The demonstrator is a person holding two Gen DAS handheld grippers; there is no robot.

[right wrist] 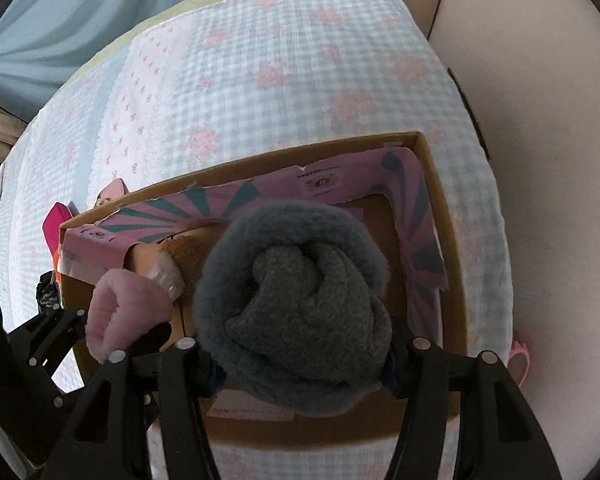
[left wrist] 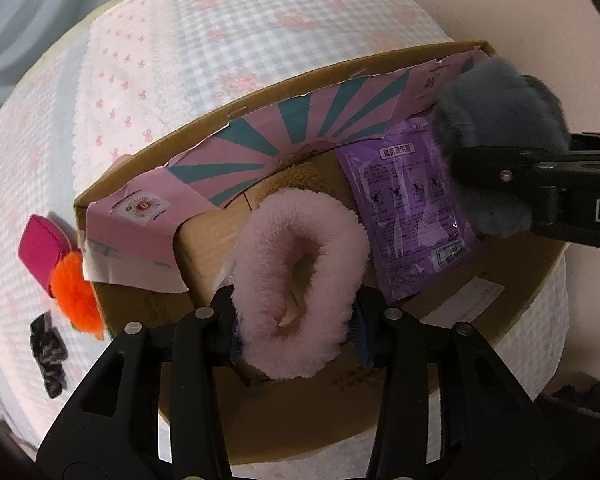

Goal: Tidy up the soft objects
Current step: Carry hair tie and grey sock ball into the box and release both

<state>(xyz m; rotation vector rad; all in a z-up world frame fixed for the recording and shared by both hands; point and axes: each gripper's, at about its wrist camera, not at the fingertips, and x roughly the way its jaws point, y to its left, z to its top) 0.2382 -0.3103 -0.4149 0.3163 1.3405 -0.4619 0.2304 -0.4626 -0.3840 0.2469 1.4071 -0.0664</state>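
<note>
My left gripper (left wrist: 296, 336) is shut on a fluffy pink soft ring (left wrist: 300, 280) and holds it over the open cardboard box (left wrist: 260, 100). My right gripper (right wrist: 300, 364) is shut on a rolled grey fleece bundle (right wrist: 296, 308) above the same box (right wrist: 448, 220). In the left wrist view the grey bundle (left wrist: 496, 132) hangs at the box's right side, clamped by the right gripper. In the right wrist view the pink ring (right wrist: 120, 312) shows at the left. A purple packet (left wrist: 412, 208) and a brown plush piece (left wrist: 300, 176) lie inside the box.
The box sits on a checked blue and pink bedspread (left wrist: 220, 32). Left of the box lie an orange pompom (left wrist: 74, 292), a magenta item (left wrist: 40, 248) and a black scrunchie (left wrist: 48, 352). A pink and teal printed flap (left wrist: 260, 152) lines the box's far wall.
</note>
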